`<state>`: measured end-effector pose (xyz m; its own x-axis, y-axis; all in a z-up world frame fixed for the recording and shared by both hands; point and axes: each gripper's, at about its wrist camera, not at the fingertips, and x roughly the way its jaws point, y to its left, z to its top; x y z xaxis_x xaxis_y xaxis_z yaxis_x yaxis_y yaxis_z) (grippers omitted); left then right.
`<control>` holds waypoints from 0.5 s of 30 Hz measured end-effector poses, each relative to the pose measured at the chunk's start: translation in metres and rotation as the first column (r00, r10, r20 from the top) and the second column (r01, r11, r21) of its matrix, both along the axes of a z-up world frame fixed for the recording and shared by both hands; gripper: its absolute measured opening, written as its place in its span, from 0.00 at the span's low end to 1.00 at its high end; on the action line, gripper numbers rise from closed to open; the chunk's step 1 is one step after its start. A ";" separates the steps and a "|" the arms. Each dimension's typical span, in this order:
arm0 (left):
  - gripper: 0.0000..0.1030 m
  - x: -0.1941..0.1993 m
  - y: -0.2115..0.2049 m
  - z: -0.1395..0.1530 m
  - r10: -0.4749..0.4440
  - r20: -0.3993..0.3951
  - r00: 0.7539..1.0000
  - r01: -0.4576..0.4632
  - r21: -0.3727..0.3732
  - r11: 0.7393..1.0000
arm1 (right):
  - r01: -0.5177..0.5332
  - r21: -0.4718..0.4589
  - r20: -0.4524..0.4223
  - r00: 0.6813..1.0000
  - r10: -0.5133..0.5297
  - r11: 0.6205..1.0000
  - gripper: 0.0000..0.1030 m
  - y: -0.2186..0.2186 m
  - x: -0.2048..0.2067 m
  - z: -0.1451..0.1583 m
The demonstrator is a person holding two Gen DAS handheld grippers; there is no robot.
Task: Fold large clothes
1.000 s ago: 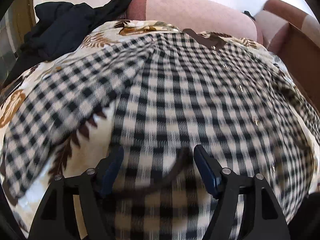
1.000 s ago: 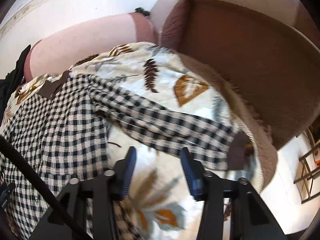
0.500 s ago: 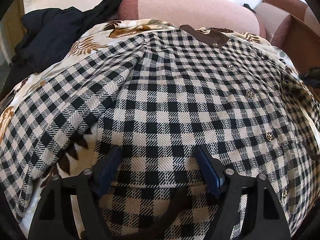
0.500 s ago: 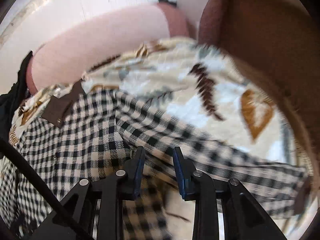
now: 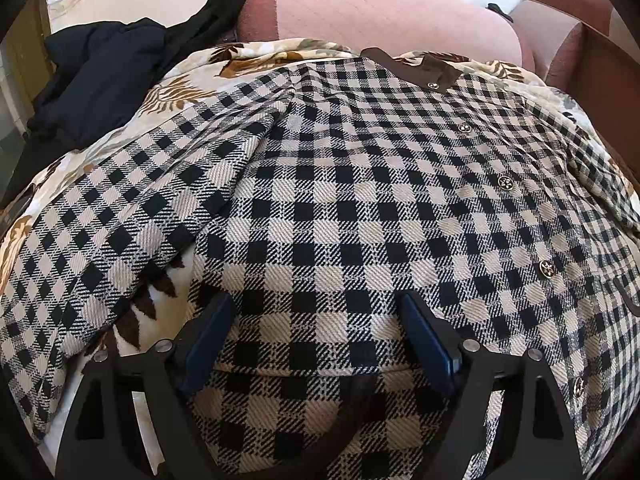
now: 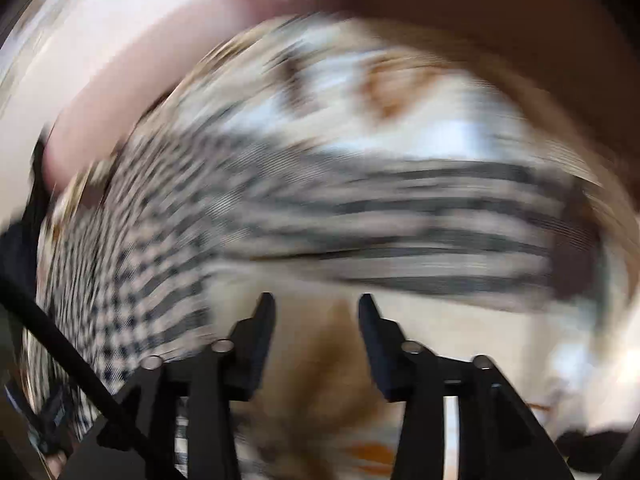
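Observation:
A black-and-cream checked shirt (image 5: 360, 200) with a brown collar (image 5: 416, 66) lies spread, buttoned front up, on a leaf-print blanket (image 5: 188, 92). Its one sleeve (image 5: 132, 216) runs down to the left. My left gripper (image 5: 316, 320) is open, its blue-padded jaws wide apart just over the shirt's lower hem. The right wrist view is heavily blurred: the other sleeve (image 6: 420, 232) stretches out to the right across the blanket (image 6: 400, 92). My right gripper (image 6: 316, 308) is open and empty, over bare blanket just below that sleeve.
A dark navy garment (image 5: 100, 80) is heaped at the blanket's far left. A pink sofa back (image 5: 380, 12) rises behind the shirt, and a brown armrest (image 5: 608, 64) stands at the right, also in the right wrist view (image 6: 520, 20).
My right gripper has opened wider and swung right, off the shirt's body to below the sleeve. My left gripper stays open over the hem, slightly closer.

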<state>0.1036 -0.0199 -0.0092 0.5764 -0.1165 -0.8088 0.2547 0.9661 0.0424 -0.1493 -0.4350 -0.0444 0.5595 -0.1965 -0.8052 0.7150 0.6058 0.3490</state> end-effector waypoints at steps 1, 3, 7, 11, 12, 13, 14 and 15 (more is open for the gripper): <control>0.84 0.000 0.000 0.000 0.003 0.001 1.000 -0.003 0.004 1.000 | 0.065 0.008 0.010 0.998 -0.065 0.998 0.51 -0.011 -0.026 -0.001; 0.85 0.000 -0.001 -0.001 0.008 0.003 1.000 -0.008 0.009 1.000 | 0.155 0.051 0.043 0.987 -0.157 0.987 0.51 -0.028 -0.066 -0.006; 0.87 0.001 -0.002 -0.002 0.016 0.007 1.000 -0.017 0.017 1.000 | 0.231 0.180 0.108 0.961 -0.253 0.956 0.51 -0.044 -0.104 -0.025; 0.88 0.001 -0.001 -0.002 0.019 0.008 1.000 -0.019 0.022 1.000 | 0.292 0.181 0.101 0.944 -0.313 0.939 0.51 -0.053 -0.106 -0.036; 0.88 0.001 -0.001 -0.002 0.020 0.008 1.000 -0.020 0.022 1.000 | 0.317 0.168 0.099 0.937 -0.336 0.934 0.51 -0.057 -0.105 -0.037; 0.88 0.001 -0.001 -0.002 0.019 0.008 1.000 -0.019 0.022 1.000 | 0.335 0.160 0.098 0.931 -0.353 0.928 0.51 -0.061 -0.104 -0.038; 0.88 0.001 -0.002 -0.002 0.019 0.008 1.000 -0.019 0.022 1.000 | 0.346 0.161 0.101 0.926 -0.365 0.924 0.51 -0.065 -0.104 -0.039; 0.88 0.001 -0.002 -0.002 0.020 0.008 1.000 -0.020 0.022 1.000 | 0.357 0.170 0.114 0.919 -0.378 0.919 0.51 -0.069 -0.102 -0.039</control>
